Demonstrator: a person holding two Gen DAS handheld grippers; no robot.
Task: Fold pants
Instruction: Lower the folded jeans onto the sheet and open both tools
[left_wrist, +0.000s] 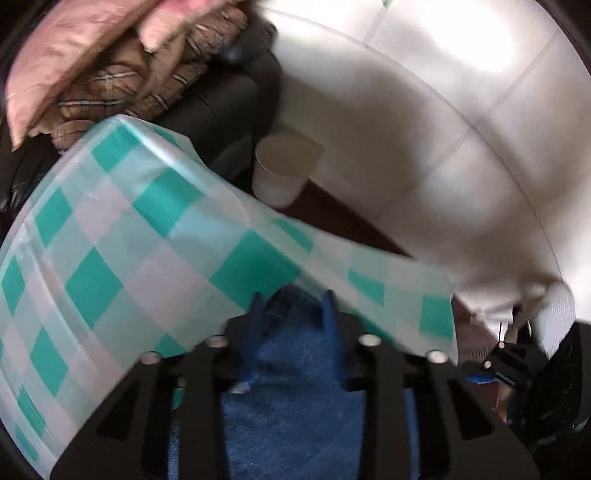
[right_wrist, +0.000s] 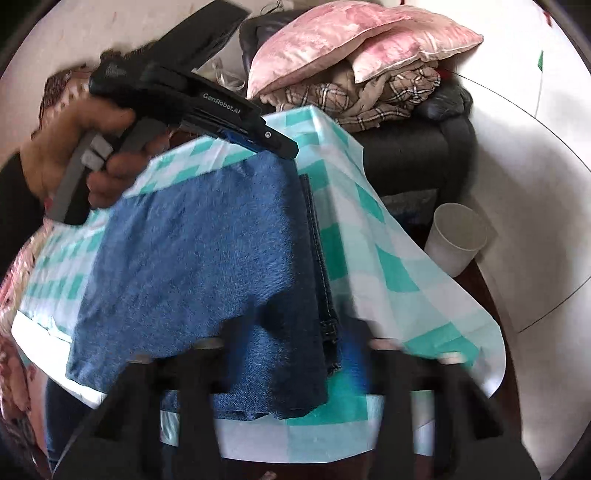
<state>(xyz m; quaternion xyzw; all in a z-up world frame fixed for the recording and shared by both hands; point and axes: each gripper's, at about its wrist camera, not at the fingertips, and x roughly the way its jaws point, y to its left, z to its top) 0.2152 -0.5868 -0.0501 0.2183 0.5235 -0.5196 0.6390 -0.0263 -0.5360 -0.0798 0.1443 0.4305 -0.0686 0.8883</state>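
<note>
Blue denim pants (right_wrist: 199, 251) lie folded over on a table with a teal-and-white checked cloth (right_wrist: 373, 236). In the right wrist view, the left gripper (right_wrist: 258, 146) is held by a hand at the pants' far edge, its fingers closed on the denim. In the left wrist view, blue fingers (left_wrist: 255, 314) pinch blue denim (left_wrist: 291, 387) between them above the checked cloth (left_wrist: 129, 251). My right gripper (right_wrist: 291, 332) sits low over the pants' near edge; its blurred fingers grip the denim hem.
A white paper cup (right_wrist: 458, 236) stands on the floor right of the table; it also shows in the left wrist view (left_wrist: 284, 170). A dark chair (right_wrist: 413, 155) behind holds a pink cushion (right_wrist: 354, 40) and plaid fabric (right_wrist: 369, 96). White tiled floor lies to the right.
</note>
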